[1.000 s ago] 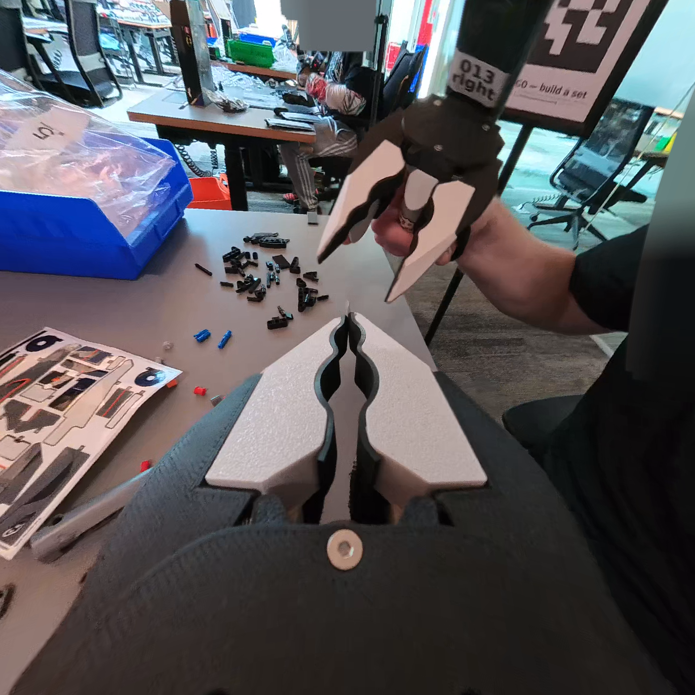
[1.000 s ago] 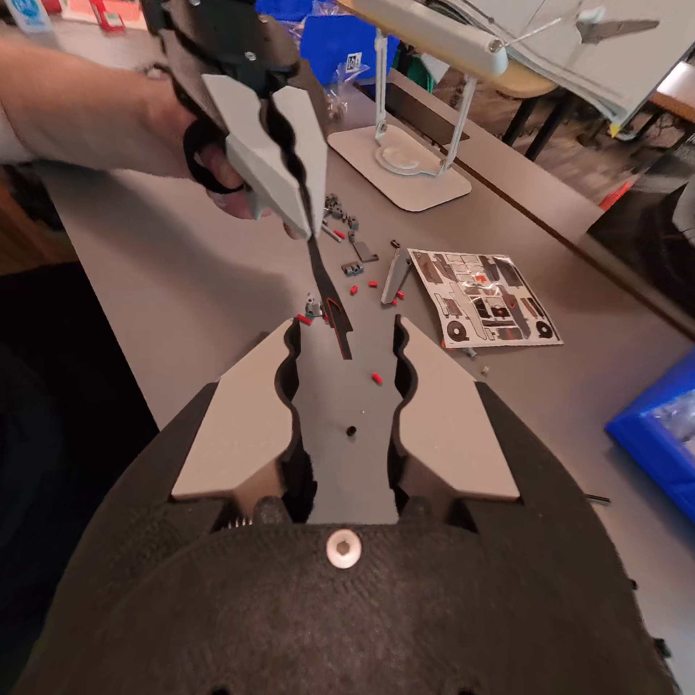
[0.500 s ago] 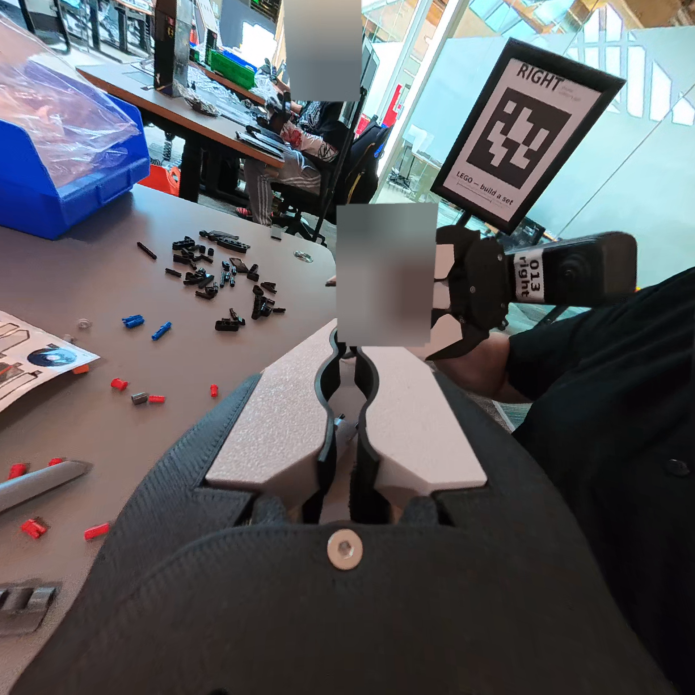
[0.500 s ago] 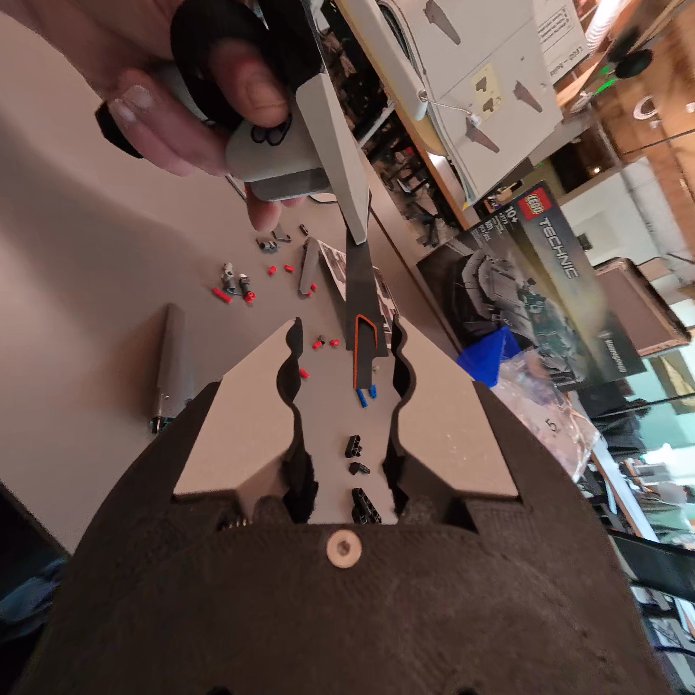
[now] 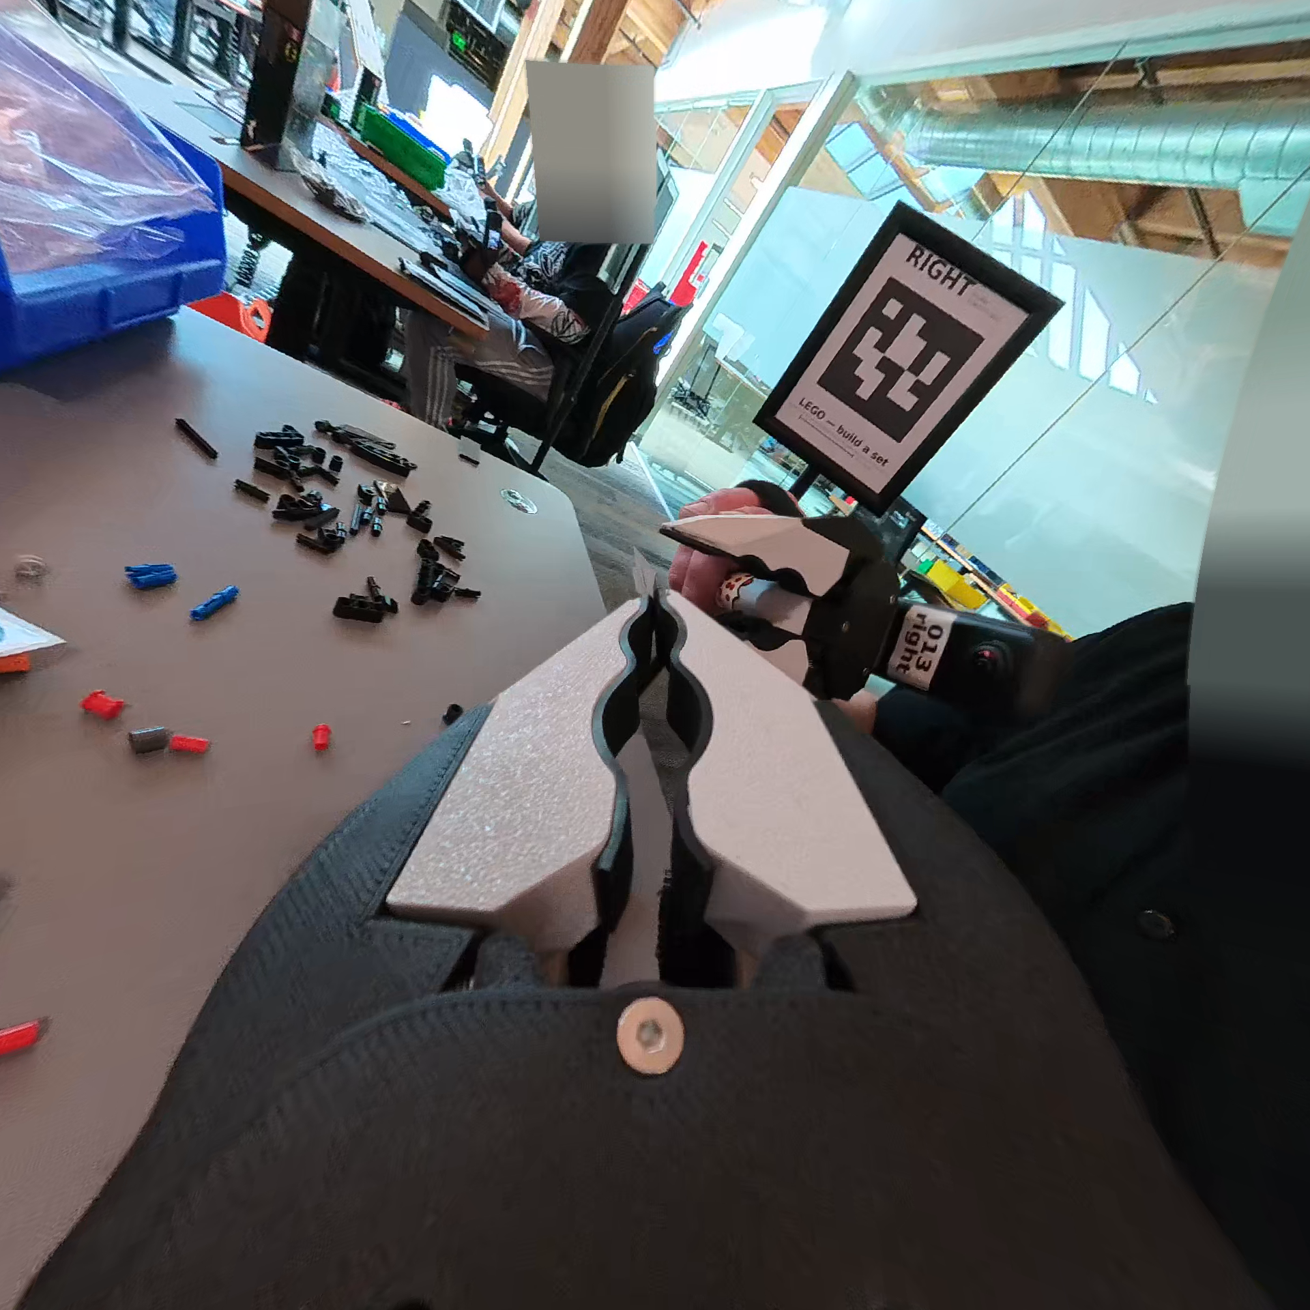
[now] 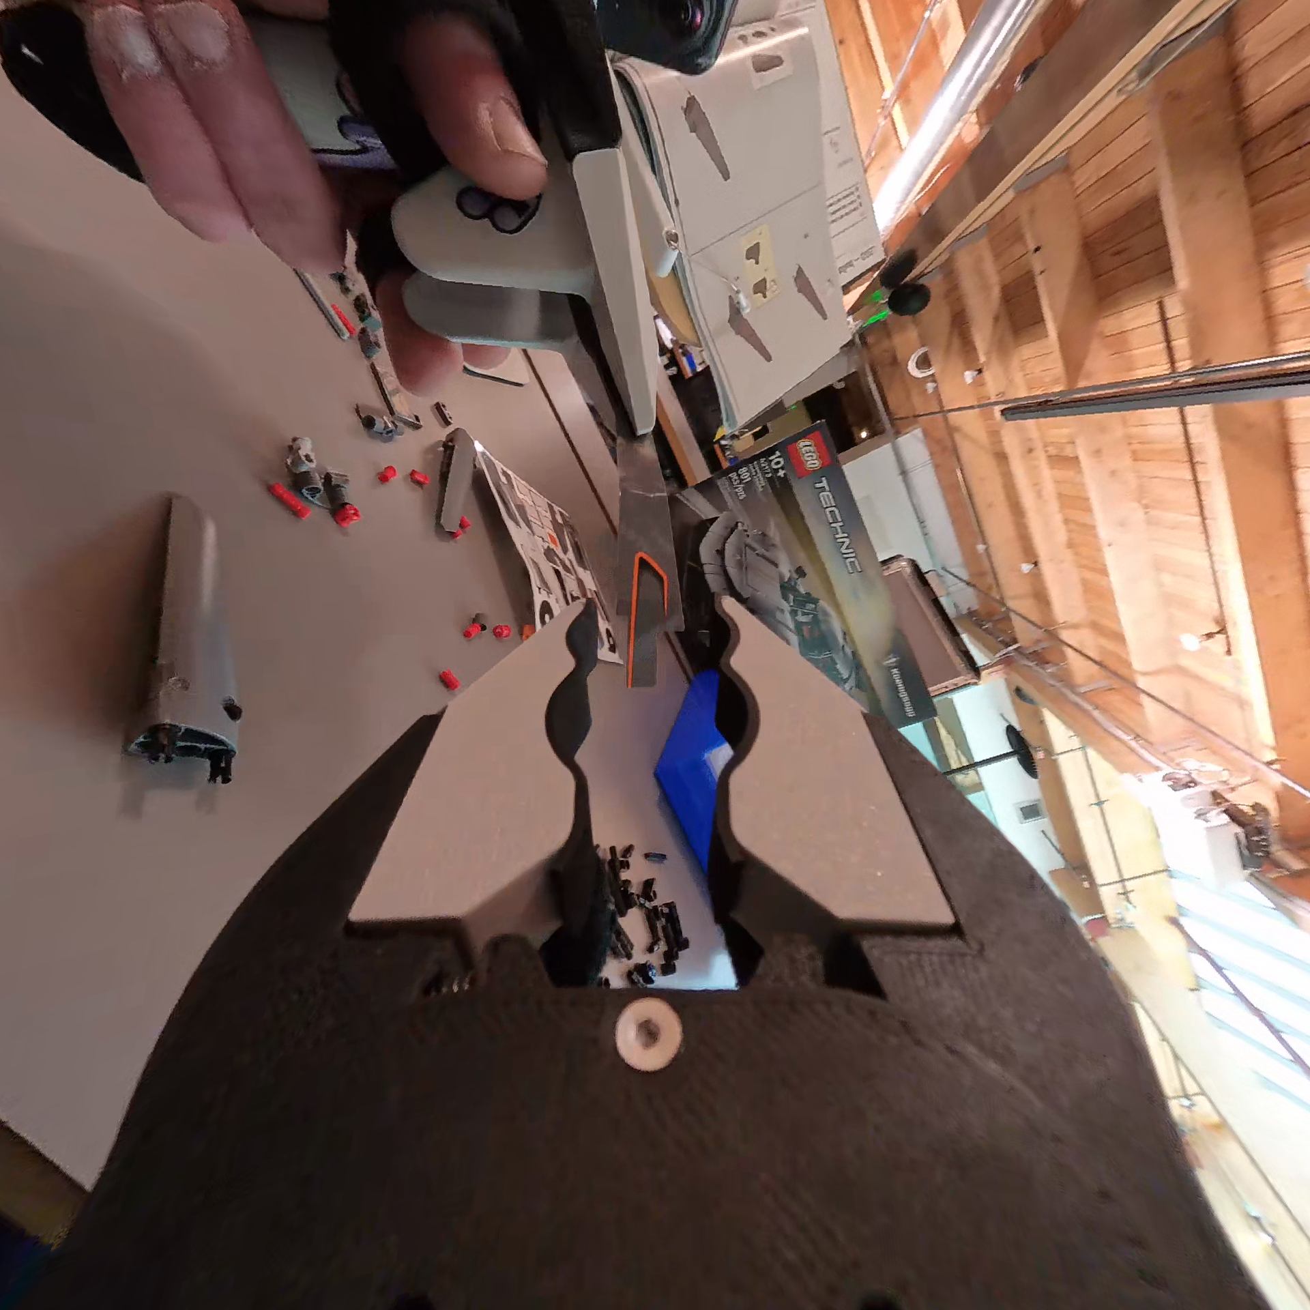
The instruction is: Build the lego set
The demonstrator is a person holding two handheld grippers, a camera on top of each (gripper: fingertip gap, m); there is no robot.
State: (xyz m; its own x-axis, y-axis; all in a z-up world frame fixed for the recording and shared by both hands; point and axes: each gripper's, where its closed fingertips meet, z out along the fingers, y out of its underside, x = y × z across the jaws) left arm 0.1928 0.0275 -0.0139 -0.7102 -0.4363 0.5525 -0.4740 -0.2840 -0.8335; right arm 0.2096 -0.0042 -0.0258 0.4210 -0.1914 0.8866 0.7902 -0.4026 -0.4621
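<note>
Risk, sticker: the thin dark sticker (image 6: 646, 567) with an orange outline hangs from the tips of the left gripper (image 6: 633, 425) by one narrow end only. I judge it could curl, swing, or cling to a finger of the right gripper (image 6: 656, 624) if the two tools close in carelessly.
Risk, cause: the loose end dangles just inside the mouth of the right gripper, with nothing stiffening it; a skewed pinch there could crease it or foul its adhesive side.
Right gripper: spread wide and empty, its fingers either side of the sticker's lower end, apparently not touching it.
Left gripper: pressed together on the sticker's upper end; in its own view (image 5: 652, 609) only a pale sliver shows at the tips.
Grey panel: the long grey lego panel (image 6: 186, 638) lies on the table (image 6: 85, 354), well left of the sticker and untouched.
Sticker sheet: the sheet (image 6: 546, 560) lies flat on the table, just left of and behind the hanging sticker.
Loose parts: red pins (image 6: 485, 629) are scattered near the sheet; black pieces (image 5: 354, 510) and blue pins (image 5: 213, 602) lie farther off.
Set box: the box (image 6: 801, 567) stands beyond the sticker, to its right.
Blue bin: it (image 5: 92, 298) sits at the table's far edge.
</note>
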